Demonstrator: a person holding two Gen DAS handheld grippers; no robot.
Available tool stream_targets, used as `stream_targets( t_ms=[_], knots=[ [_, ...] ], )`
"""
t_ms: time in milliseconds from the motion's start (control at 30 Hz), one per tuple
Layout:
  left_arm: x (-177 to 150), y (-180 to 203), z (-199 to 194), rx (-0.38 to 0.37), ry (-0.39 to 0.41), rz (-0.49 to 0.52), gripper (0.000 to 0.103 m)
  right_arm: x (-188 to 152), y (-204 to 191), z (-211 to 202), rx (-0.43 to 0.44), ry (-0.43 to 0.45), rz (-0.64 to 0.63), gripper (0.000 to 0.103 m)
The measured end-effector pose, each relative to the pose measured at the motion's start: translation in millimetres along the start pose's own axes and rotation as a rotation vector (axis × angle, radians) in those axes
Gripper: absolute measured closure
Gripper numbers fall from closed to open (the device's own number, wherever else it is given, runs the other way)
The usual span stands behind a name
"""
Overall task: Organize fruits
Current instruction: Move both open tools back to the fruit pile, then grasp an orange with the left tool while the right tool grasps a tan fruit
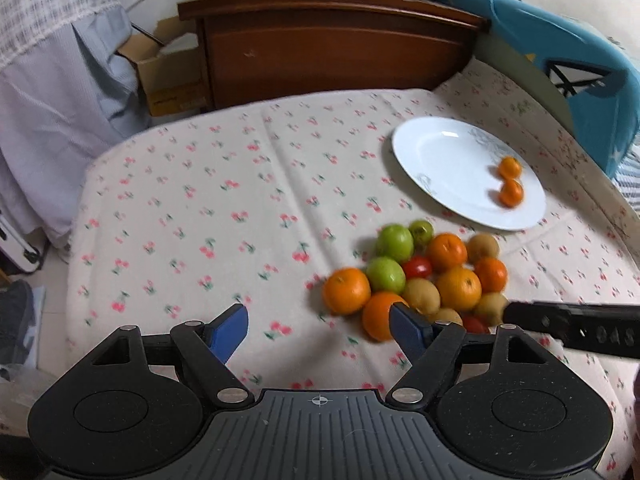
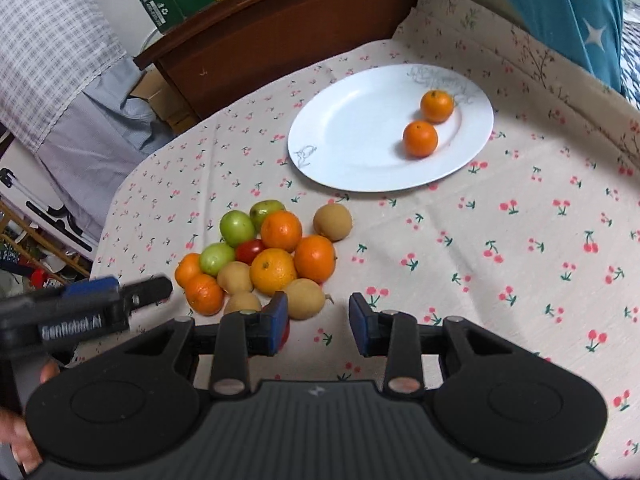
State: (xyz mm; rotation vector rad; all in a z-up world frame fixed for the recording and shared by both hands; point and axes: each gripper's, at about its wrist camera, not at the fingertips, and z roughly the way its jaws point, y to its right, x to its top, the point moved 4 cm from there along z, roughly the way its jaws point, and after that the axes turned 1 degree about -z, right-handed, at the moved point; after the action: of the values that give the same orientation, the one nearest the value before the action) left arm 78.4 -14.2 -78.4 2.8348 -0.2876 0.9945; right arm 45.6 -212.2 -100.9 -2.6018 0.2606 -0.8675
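A pile of fruit (image 1: pixel 424 280) lies on the cherry-print cloth: oranges, green fruits, brown fruits and red tomatoes; it also shows in the right wrist view (image 2: pixel 272 260). A white plate (image 1: pixel 444 160) holds two small oranges (image 1: pixel 511 193); in the right wrist view the plate (image 2: pixel 360 148) carries them (image 2: pixel 420 139) on its right half. My left gripper (image 1: pixel 318 326) is open and empty, just left of the pile, its right finger before an orange (image 1: pixel 378 316). My right gripper (image 2: pixel 318 318) is open and empty, at the pile's near right edge beside a brown fruit (image 2: pixel 306 298).
A wooden headboard (image 1: pixel 332 48) with boxes on top stands behind the cloth-covered surface. A blue cushion (image 1: pixel 568 80) lies at the right, hanging clothes (image 1: pixel 48 92) and a cardboard box (image 1: pixel 168 76) at the left. The cloth's left edge (image 1: pixel 80 216) drops to the floor.
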Motion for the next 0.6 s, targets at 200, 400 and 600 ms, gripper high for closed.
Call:
stream_targets(
  t_ms=[200, 400, 600],
  knots=[
    [-6.5, 10.2, 9.1, -0.039, -0.003, 0.038, 0.034, 0.4, 1.4, 8.2, 0.015, -0.003, 0.034, 0.068],
    [-9.7, 13.3, 21.0, -0.096, -0.028, 0.012, 0.040, -1.1, -1.7, 15.5, 0.027, -0.013, 0.033, 0.068],
    [-9.5, 12.2, 28.1, -0.120, -0.026, -0.024, 0.044, -1.9, -4.9, 17.3, 0.031, -0.009, 0.022, 0.070]
  ],
)
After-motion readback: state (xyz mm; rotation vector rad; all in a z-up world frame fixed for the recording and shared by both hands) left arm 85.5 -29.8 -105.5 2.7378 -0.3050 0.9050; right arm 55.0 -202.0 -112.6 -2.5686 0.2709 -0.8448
